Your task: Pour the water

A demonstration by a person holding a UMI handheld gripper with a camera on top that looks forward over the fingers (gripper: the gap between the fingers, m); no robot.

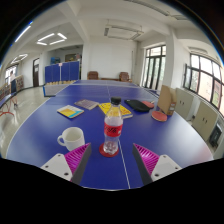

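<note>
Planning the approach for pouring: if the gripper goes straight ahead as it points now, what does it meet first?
Most likely the water bottle, standing upright on the blue table between the gripper's open fingers.

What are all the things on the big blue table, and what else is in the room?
bottle: 1, clear with red cap and red label, standing between the tool's fingers, gaps at both sides
cup: 1, white, on the table left of the bottle
table: 1, blue, under everything
books: several flat ones, one yellow, others greyish and dark, beyond the bottle
round thing: 1, red, far right on the table, too small to name
chairs: 2, brown, by the back wall
windows: several, along the right wall
ceiling lights: a few, white
tool: 1, open, fingers with pink pads, either side of the bottle
</note>
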